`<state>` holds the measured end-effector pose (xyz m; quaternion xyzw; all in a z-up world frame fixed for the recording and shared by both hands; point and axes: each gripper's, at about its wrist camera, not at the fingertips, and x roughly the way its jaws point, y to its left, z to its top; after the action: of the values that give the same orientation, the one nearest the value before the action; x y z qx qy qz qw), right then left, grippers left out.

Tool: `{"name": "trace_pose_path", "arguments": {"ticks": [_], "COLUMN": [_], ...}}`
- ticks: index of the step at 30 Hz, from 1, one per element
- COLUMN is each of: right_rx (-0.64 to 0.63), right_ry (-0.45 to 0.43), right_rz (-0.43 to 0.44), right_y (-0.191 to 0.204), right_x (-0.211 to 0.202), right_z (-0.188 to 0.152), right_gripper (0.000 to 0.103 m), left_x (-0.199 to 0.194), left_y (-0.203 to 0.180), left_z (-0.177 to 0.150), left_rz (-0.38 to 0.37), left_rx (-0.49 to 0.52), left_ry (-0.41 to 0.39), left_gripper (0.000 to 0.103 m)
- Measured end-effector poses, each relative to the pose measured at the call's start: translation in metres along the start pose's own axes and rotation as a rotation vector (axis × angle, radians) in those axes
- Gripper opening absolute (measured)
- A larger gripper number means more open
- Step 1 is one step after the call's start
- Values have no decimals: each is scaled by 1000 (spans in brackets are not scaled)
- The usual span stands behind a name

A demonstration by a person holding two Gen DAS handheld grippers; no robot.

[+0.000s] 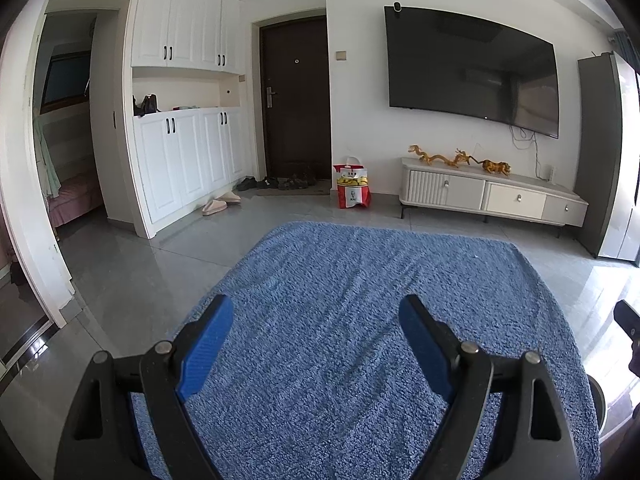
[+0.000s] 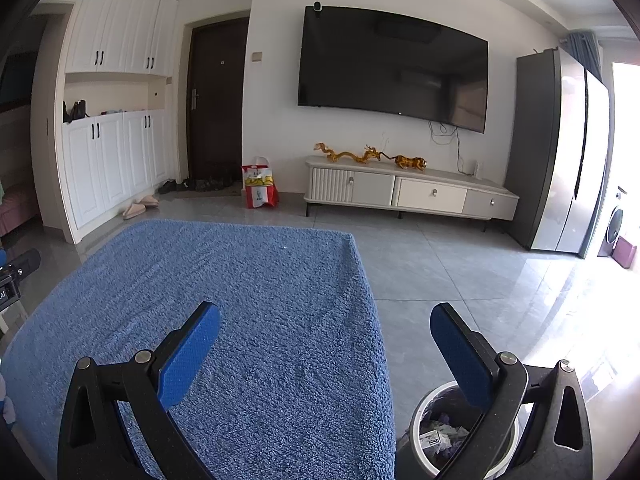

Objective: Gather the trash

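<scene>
Both jaw sets are held wide apart with nothing gripped: the left gripper (image 1: 316, 334) and right gripper (image 2: 326, 340) over the blue towel-covered surface (image 2: 248, 300). The waste bin (image 2: 424, 420), lower right, contains paper scraps (image 2: 440, 432). A red KFC bag (image 2: 260, 188) is seen at centre, beyond.

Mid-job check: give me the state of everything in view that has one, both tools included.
left tool: open, empty
right tool: open, empty
trash bin: uncovered, litter inside
front door: closed
TV: off
blue cloth: spread flat, bare
red bag: upright, open-topped
</scene>
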<state>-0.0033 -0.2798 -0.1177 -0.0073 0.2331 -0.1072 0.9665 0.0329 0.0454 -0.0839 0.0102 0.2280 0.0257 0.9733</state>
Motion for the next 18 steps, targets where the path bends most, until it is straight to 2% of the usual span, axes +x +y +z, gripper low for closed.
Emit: {"name": "trace_pose_path", "arguments": {"ticks": [18], "right_rx": [9], "right_ry": [-2], "right_rz": [-20], "right_y": [-4], "right_x": [2], "right_z": [1], "right_gripper": [103], "left_x": [2], "left_y": [-9], "left_z": [-1], "left_rz": [-21], "left_rx": [26], "left_ry": [4], "left_gripper": [84]}}
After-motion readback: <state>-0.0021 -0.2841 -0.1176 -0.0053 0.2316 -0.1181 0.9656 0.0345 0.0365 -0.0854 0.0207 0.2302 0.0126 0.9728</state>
